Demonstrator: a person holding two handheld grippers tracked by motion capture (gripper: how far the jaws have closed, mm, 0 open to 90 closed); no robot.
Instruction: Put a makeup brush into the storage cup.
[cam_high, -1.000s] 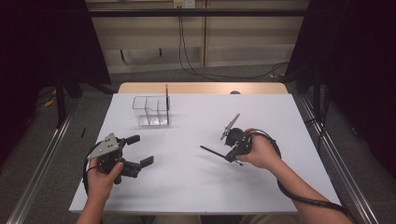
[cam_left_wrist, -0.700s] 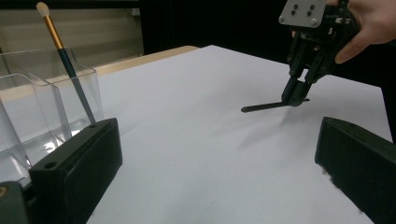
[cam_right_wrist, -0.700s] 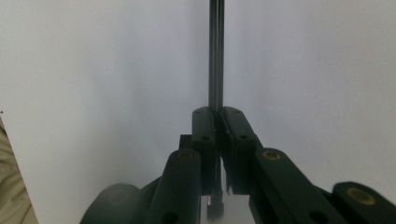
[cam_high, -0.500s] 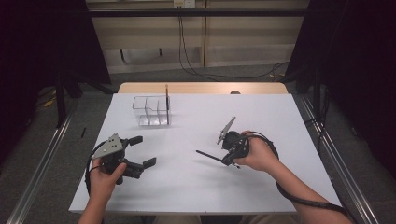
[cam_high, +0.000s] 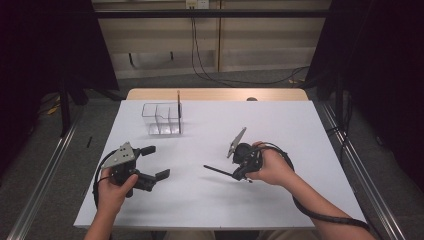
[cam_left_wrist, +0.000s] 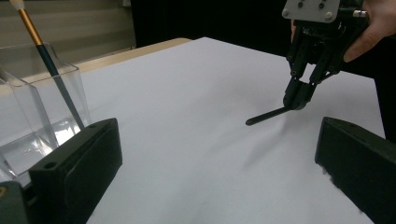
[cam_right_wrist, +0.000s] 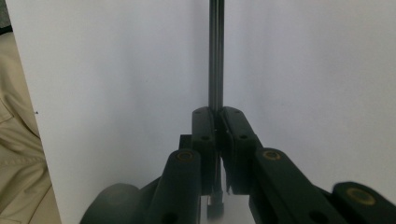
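Note:
My right gripper (cam_high: 237, 173) is low over the middle right of the white table (cam_high: 300, 125), shut on a thin dark stick (cam_high: 216, 170) that juts left, just above the surface. The right gripper view looks along this stick (cam_right_wrist: 215, 56), which runs straight up from between my closed right gripper (cam_right_wrist: 218, 116). The left gripper view faces that right gripper (cam_left_wrist: 298, 99) and the stick (cam_left_wrist: 267, 115). My left gripper (cam_high: 156, 161) is held open near the front left, nothing between its jaws (cam_left_wrist: 219, 172). A clear plastic box (cam_high: 162, 119) at the back left holds an upright paintbrush (cam_high: 178, 102).
The clear box (cam_left_wrist: 32, 116) with its paintbrush (cam_left_wrist: 46, 60) stands close to the left gripper's left jaw. A wooden strip (cam_high: 215, 94) borders the table's far edge. Cables run across the floor behind. Metal rails flank the table on both sides.
The right gripper and its stick have edged slightly left and nearer to me. The left gripper has drifted a little to the right.

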